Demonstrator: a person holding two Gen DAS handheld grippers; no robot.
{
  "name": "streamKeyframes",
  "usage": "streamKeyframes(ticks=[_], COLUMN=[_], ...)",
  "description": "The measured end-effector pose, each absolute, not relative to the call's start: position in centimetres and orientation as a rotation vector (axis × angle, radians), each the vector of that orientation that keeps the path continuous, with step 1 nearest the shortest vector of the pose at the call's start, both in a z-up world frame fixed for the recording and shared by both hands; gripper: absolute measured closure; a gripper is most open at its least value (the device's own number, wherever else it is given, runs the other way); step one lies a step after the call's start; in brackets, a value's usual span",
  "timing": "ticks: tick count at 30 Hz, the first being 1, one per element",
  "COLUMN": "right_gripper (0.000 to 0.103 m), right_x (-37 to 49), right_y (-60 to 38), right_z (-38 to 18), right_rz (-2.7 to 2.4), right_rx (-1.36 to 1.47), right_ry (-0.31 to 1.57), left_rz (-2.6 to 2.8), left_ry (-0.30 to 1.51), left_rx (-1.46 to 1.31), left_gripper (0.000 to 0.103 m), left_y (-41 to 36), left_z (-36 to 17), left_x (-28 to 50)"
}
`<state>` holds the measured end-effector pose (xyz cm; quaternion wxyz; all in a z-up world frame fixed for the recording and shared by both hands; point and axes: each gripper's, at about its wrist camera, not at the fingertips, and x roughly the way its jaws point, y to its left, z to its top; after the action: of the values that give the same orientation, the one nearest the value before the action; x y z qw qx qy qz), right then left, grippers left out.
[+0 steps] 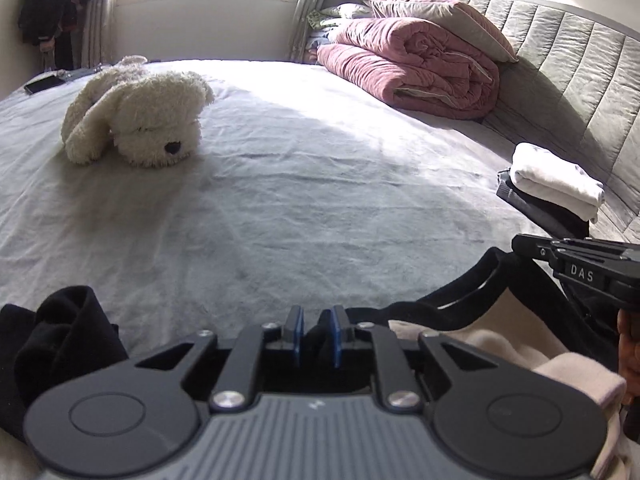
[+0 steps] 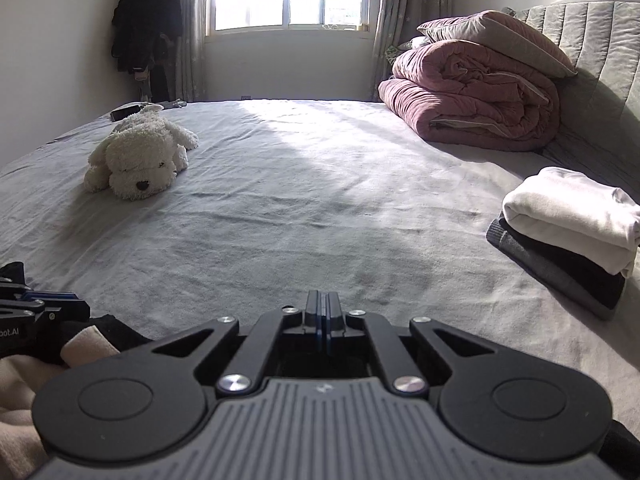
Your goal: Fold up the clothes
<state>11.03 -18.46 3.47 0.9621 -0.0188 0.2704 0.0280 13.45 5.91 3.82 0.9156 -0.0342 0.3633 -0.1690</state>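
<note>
Both jaws closed: my left gripper (image 1: 316, 336) pinches black garment (image 1: 60, 332); right gripper (image 2: 322, 320) appears empty, so lifting risks a lopsided fold.

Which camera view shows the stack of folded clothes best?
The right wrist view shows the stack of folded clothes best: the white piece on top and the dark and grey layers beneath are all visible. In the left wrist view, the stack sits smaller at the right edge, its lower layers partly hidden.
</note>
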Motion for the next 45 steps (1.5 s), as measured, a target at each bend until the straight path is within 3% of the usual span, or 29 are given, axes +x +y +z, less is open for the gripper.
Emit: streamKeyframes(ticks=[2,5,7,8,19,21,25,31,45], right_gripper=[0.098,0.087,0.064,0.060,0.051,0.055,0.080,0.092,0.096], right_x=[11.0,11.2,11.4,11.5,12.3,12.1,11.8,11.2,10.2], right_y=[-18.6,-18.8,-18.8,-18.9,-19.6,-19.6,-18.7,-16.7,-15.3], right_z=[3.3,2.7,2.1,1.8,0.0,-0.1,0.0,0.1,2.3], right_rz=[0.085,0.104,0.106,0.107,0.129,0.138,0.181,0.137,0.020], right_rx=[-0.038,-0.038,-0.042,-0.043,-0.013,-0.015,-0.039,-0.158,-0.215], right_ry=[0.581,0.629,0.660,0.676,0.753,0.755,0.749,0.708,0.542], left_rz=[-0.349,-0.353,-0.359,-0.361,-0.431,-0.448,-0.473,-0.411,-0.241], left_ry=[0.776,0.813,0.820,0.822,0.843,0.839,0.837,0.776,0.607], left_rx=[-0.057,-0.026,-0.010,-0.003,0.016,0.020,0.001,0.040,0.111], left_gripper=[0.076,0.068,0.067,0.066,0.068,0.071,0.087,0.092,0.093], left_y=[6.0,5.7,5.5,5.4,5.4,5.3,4.9,3.8,4.0], left_z=[3.4,2.5,2.2,2.1,2.1,2.1,1.9,2.2,4.7], left_x=[13.6,13.6,13.5,13.5,13.5,13.4,13.3,12.5,11.5])
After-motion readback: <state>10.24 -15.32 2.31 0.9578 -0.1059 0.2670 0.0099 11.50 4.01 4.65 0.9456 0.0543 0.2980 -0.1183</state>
